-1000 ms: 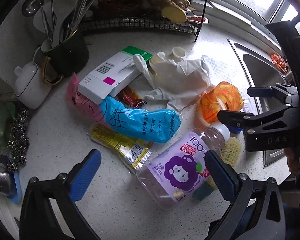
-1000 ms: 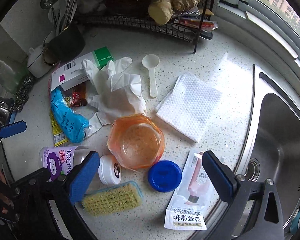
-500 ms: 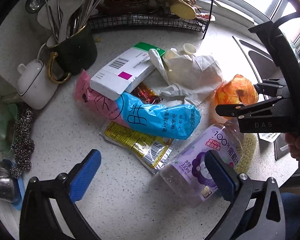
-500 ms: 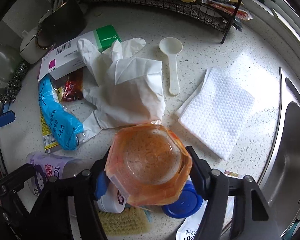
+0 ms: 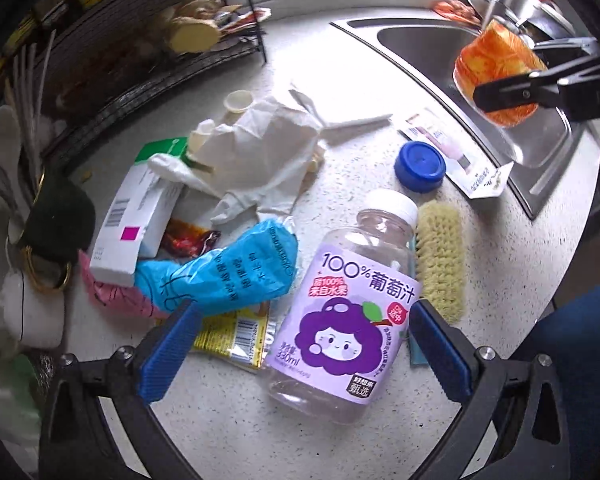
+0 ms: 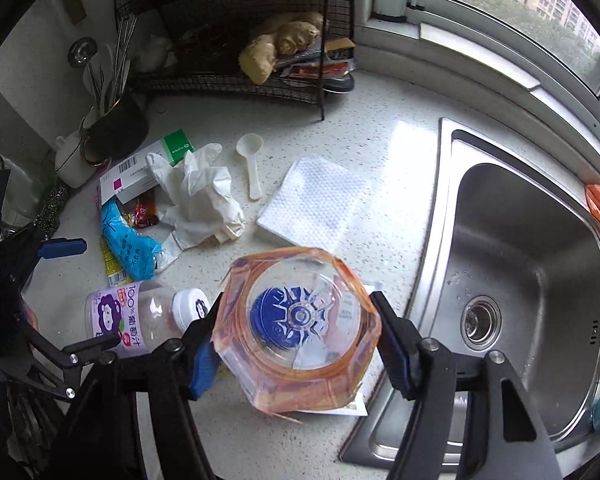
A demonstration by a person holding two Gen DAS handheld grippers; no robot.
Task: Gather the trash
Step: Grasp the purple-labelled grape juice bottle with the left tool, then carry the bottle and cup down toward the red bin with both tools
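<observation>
While raised: R tongs (image 6: 298,344) round cup (image 6: 296,320)

wire rack (image 6: 236,80) back of counter | ginger (image 6: 276,46) on rack | sink (image 6: 532,280) right | scrub brush (image 5: 440,256) on counter

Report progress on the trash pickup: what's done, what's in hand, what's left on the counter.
Done: no piece visibly put away; no bin in view.
In hand: the right hand-held gripper is shut on the orange plastic cup, lifted off the counter. The left hand-held gripper is open over the grape juice bottle.
Left: that bottle, blue wrapper, white glove, blue lid, sachet, medicine box.
</observation>
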